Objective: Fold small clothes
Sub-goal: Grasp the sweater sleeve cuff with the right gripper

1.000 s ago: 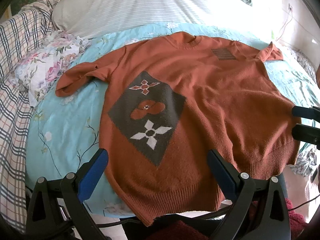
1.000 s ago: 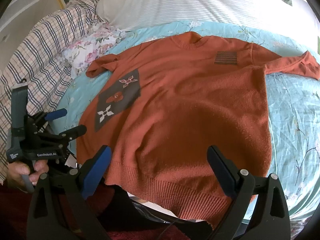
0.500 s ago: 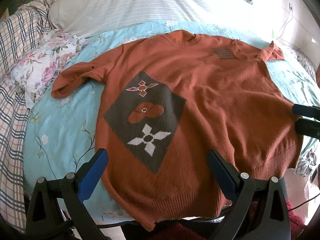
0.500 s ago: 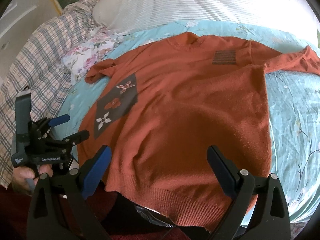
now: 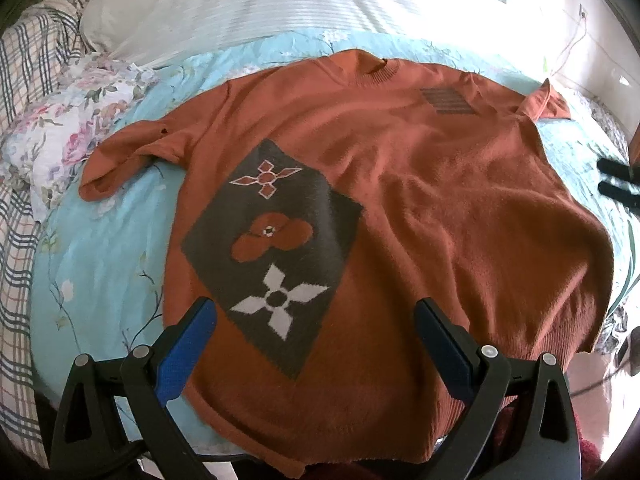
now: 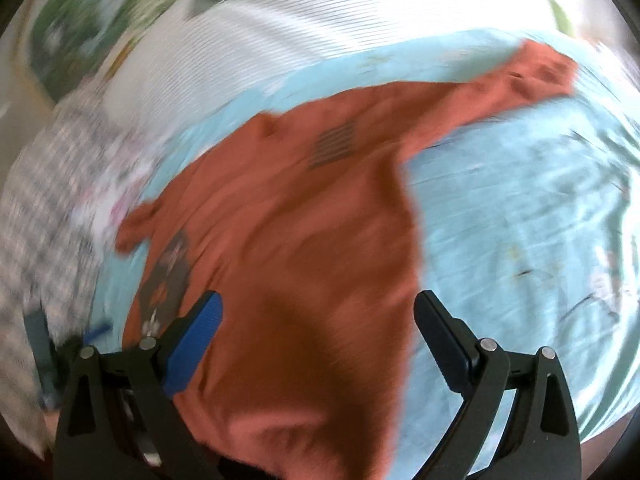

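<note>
An orange sweater (image 5: 420,208) lies spread flat, front up, on a light blue floral bedsheet (image 5: 92,264). It has a dark diamond patch with flower shapes (image 5: 272,248) and a small striped patch near the chest. My left gripper (image 5: 316,332) is open and empty above the sweater's lower hem. My right gripper (image 6: 318,332) is open and empty over the sweater's right side (image 6: 304,248); its view is blurred by motion. The right sleeve (image 6: 520,76) stretches out to the far right. The right gripper's fingers (image 5: 616,180) show at the right edge of the left wrist view.
A white striped pillow (image 5: 248,4) lies at the head of the bed. A floral cloth (image 5: 68,128) and a plaid blanket (image 5: 20,80) lie to the left. The bed's near edge is under the grippers.
My right gripper has swung quickly rightward and forward over the sweater's right side, blurring its view. My left gripper moved slightly forward. Both stay open.
</note>
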Action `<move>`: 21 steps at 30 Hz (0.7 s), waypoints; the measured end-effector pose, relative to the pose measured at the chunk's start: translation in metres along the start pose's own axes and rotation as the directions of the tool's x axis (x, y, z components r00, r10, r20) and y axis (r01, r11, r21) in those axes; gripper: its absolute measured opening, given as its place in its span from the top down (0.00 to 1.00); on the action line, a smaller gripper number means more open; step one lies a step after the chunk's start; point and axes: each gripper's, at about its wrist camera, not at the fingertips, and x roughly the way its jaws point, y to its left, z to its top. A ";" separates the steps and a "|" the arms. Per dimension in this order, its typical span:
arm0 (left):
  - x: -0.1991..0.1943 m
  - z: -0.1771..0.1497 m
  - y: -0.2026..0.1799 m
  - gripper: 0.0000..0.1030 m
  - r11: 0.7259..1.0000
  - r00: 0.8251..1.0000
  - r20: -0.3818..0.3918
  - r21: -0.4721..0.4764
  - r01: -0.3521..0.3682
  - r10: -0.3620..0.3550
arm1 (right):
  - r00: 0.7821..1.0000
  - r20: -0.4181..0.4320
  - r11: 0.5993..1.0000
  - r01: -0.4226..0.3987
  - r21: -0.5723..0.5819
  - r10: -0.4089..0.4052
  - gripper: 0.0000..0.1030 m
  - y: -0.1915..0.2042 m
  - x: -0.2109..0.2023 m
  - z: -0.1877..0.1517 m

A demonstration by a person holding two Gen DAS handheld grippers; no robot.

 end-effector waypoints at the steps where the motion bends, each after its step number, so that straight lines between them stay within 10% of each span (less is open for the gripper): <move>1: 0.002 0.001 -0.001 0.04 1.000 1.000 -0.003 0.001 0.002 -0.002 | 1.000 0.014 0.998 0.011 0.063 -0.012 0.06 -0.017 -0.002 0.012; 12: 0.024 0.014 -0.003 0.04 1.000 0.996 -0.092 -0.015 0.015 -0.016 | 0.955 0.172 0.930 0.178 0.322 -0.242 0.06 -0.138 0.009 0.181; 21: 0.059 0.036 -0.005 0.04 1.000 0.985 -0.172 -0.029 0.013 -0.017 | 0.880 0.101 0.842 0.402 0.360 -0.463 0.14 -0.216 0.068 0.294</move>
